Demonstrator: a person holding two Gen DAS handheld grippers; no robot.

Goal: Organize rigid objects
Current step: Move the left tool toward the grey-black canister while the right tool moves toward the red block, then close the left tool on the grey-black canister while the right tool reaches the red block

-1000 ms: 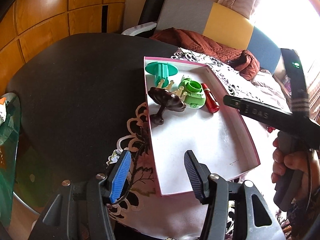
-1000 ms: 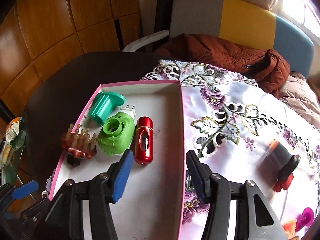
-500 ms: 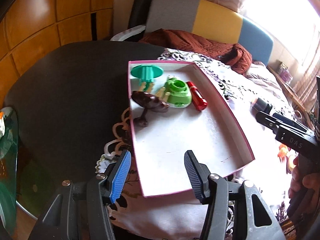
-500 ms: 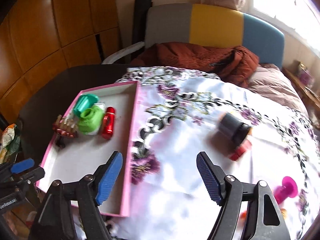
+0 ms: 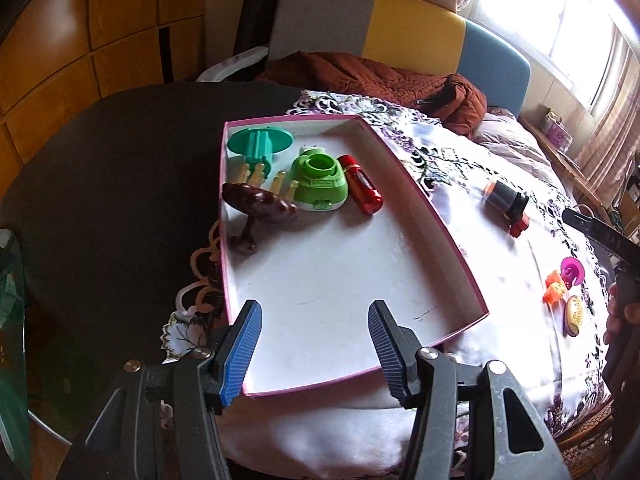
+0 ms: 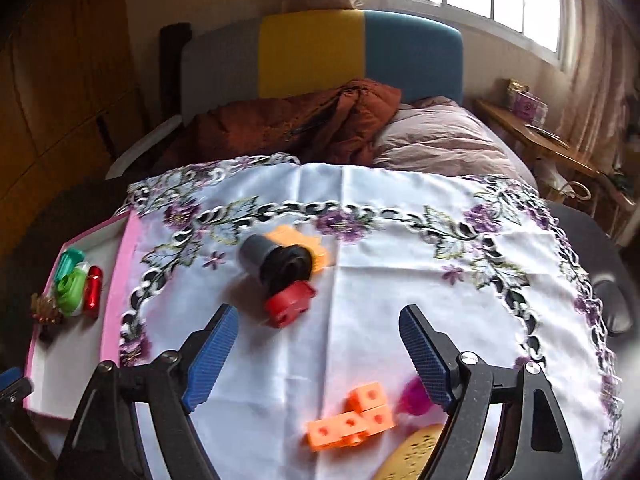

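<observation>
pink-rimmed and white inside, the shallow box (image 5: 432, 216) sat on the left part of the embroidered tablecloth (image 6: 360, 292), and four things were already bunched at its far end: a teal flanged piece (image 5: 260, 144), a green plug-in gadget (image 5: 320, 180), a small red cylinder (image 5: 362, 190) lying right beside it, and a dark brown massager with pale prongs (image 5: 260, 204) toward the left wall. the rest of the box was just bare white bottom. out on the cloth, well apart from the box, a grey and black cylinder with a red block at its end (image 6: 280, 268) lay on its side, next to an orange bit i couldn't make out. closer in there was an orange linked-cube piece (image 6: 352, 416), a magenta thing (image 6: 414, 396) and a tan oval piece (image 6: 412, 456), all clustered near each other. the right gripper (image 6: 316, 352) hung over that cloth area with its jaws spreading wider, nothing between them. the left gripper (image 5: 314, 344) hovered at the near edge of the box, jaws parted and empty too. behind it all was a rust-coloured jacket (image 6: 304, 124) on a grey, yellow and blue headboard (image 6: 340, 52).
</observation>
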